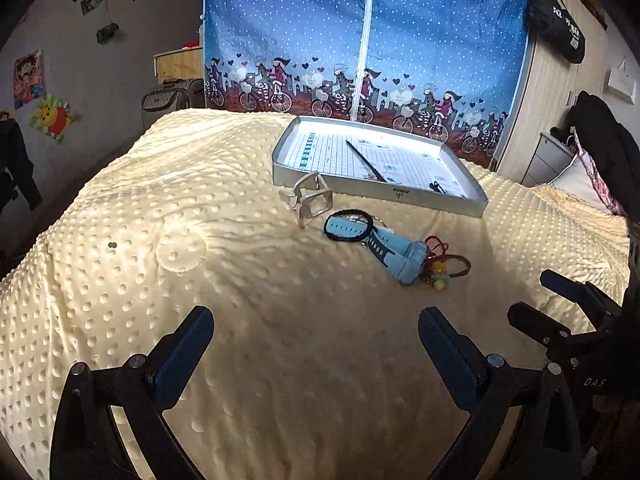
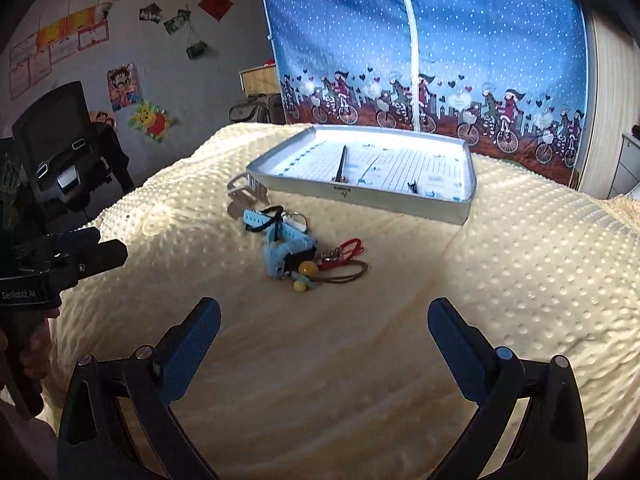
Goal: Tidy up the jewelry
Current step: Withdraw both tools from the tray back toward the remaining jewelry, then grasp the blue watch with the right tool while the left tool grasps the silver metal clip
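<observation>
2 spread claws above bedspread

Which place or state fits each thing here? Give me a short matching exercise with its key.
Things:
1. tray
2. watch
3. hair clip
4. right gripper

Places or states:
A. open, holding nothing
B. on the blanket, among cords and beads
C. farthest back, a dark stick inside
D. just outside the tray's near left corner

Pairs: 1-C, 2-B, 3-D, 4-A
</observation>
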### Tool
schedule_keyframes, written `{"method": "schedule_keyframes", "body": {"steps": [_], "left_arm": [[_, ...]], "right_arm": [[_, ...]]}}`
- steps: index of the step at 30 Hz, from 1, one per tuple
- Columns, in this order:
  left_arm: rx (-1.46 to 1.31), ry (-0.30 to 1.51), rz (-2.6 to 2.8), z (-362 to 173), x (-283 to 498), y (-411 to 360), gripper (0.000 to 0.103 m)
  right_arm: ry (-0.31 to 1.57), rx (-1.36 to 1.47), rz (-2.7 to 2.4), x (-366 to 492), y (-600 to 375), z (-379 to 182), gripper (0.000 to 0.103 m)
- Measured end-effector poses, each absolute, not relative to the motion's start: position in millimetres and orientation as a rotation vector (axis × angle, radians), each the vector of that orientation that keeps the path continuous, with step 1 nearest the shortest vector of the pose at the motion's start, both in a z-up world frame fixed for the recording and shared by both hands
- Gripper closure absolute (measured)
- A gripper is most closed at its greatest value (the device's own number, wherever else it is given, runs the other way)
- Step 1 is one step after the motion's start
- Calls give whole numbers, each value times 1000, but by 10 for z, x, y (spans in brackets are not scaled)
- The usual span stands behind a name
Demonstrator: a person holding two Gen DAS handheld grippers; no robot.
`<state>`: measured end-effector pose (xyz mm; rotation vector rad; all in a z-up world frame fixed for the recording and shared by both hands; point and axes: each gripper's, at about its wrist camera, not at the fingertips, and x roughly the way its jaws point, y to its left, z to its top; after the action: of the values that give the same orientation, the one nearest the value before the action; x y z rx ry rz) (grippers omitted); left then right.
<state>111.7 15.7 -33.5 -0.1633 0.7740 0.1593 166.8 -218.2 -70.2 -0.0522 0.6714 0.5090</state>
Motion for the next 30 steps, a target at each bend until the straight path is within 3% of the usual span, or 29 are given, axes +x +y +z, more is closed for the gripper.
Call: {"method": "schedule_keyframes", "body": {"steps": [14, 23, 30], "left_arm": [[-187, 798, 172, -484, 1467, 385, 0], [-192, 815, 124, -533, 1817, 504, 0], [-260, 836, 66, -561, 2238, 760, 0]], "right_arm": [[778, -13, 587, 2126, -1936, -1010, 1], [730, -23, 669, 2301, -1757, -981, 2], [748, -69, 781, 2684, -1495, -1012, 21]]}}
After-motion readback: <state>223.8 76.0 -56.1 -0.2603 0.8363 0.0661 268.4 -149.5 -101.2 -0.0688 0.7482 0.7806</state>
